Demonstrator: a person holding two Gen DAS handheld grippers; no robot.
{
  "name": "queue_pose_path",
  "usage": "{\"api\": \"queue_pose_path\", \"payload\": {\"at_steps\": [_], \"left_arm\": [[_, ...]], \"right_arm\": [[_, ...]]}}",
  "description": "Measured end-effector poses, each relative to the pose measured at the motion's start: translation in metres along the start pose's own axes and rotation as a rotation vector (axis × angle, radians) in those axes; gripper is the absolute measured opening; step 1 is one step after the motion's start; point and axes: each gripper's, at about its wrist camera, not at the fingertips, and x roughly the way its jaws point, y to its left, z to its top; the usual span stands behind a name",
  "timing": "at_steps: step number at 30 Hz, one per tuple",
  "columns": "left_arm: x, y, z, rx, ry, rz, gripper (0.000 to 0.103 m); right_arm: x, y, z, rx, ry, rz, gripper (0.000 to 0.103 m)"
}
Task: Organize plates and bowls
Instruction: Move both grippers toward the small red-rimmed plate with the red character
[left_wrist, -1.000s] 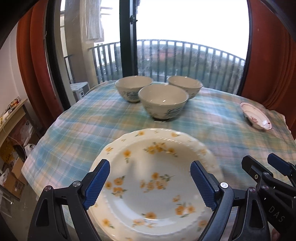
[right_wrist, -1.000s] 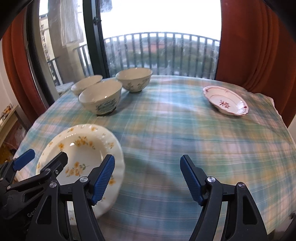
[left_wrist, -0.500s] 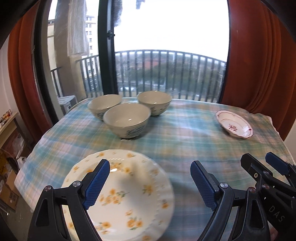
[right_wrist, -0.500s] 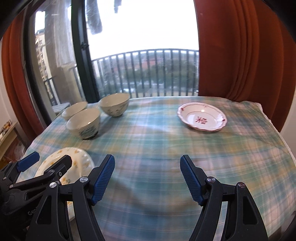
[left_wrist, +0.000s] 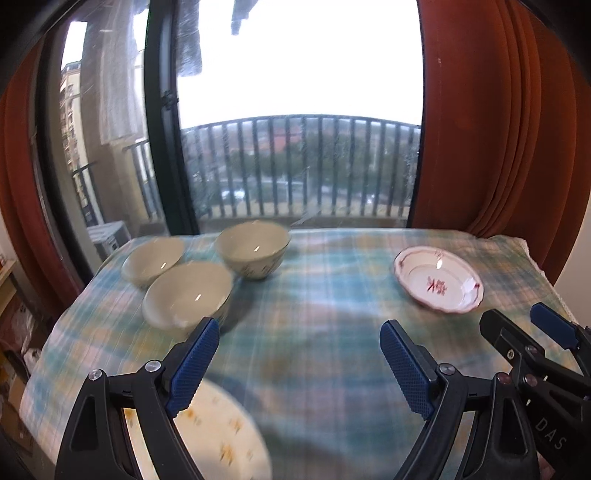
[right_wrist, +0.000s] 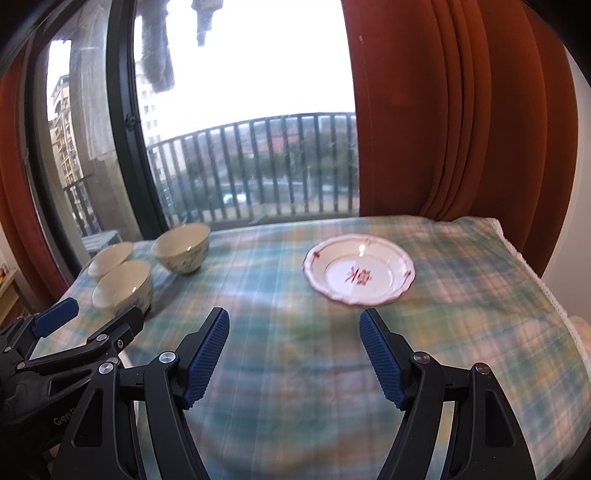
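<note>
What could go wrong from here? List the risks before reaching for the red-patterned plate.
1. The white scalloped plate with red pattern sits low on the plaid tablecloth; the open right tongs may snag the cloth.
2. The three cream ceramic bowls crowd together; the left tongs could knock one.
3. The yellow-flowered plate lies near the table's edge.

Both grippers have lifted and swung to the right. In the left view the yellow-flowered plate (left_wrist: 221, 439) has slid from the centre down to 7 o'clock, and the red-patterned plate (left_wrist: 437, 285) now sits nearer, at 2 o'clock. In the right view it (right_wrist: 359, 270) moved from 1 o'clock to centre.
</note>
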Motion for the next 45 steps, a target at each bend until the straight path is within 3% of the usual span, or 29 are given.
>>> {"api": "queue_pose_path", "payload": {"at_steps": [7, 13, 19, 24, 27, 35, 40, 43, 45], "left_arm": [[0.024, -0.027, 0.038, 0.064, -0.051, 0.01, 0.09], [0.068, -0.043, 0.065, 0.02, 0.018, -0.008, 0.09], [0.096, -0.065, 0.085, 0.022, -0.01, -0.004, 0.09], [0.148, -0.085, 0.097, 0.024, 0.062, -0.033, 0.09], [0.175, -0.102, 0.094, 0.081, 0.082, 0.002, 0.09], [0.228, -0.13, 0.072, 0.105, 0.2, -0.041, 0.089], [0.246, -0.138, 0.061, 0.115, 0.247, -0.042, 0.087], [0.254, -0.141, 0.055, 0.133, 0.28, -0.036, 0.074], [0.258, -0.141, 0.052, 0.14, 0.309, -0.053, 0.069]], "right_arm": [[0.022, -0.024, 0.034, 0.039, -0.012, 0.018, 0.076], [0.059, -0.046, 0.063, 0.029, -0.012, -0.035, 0.076], [0.093, -0.072, 0.086, 0.065, 0.035, -0.002, 0.077], [0.138, -0.101, 0.097, 0.092, 0.086, -0.052, 0.078], [0.169, -0.12, 0.094, 0.108, 0.137, -0.082, 0.078], [0.222, -0.15, 0.071, 0.065, 0.238, -0.19, 0.078], [0.24, -0.165, 0.058, 0.107, 0.299, -0.154, 0.078], [0.247, -0.166, 0.053, 0.12, 0.326, -0.112, 0.078], [0.251, -0.165, 0.049, 0.126, 0.352, -0.098, 0.065]]}}
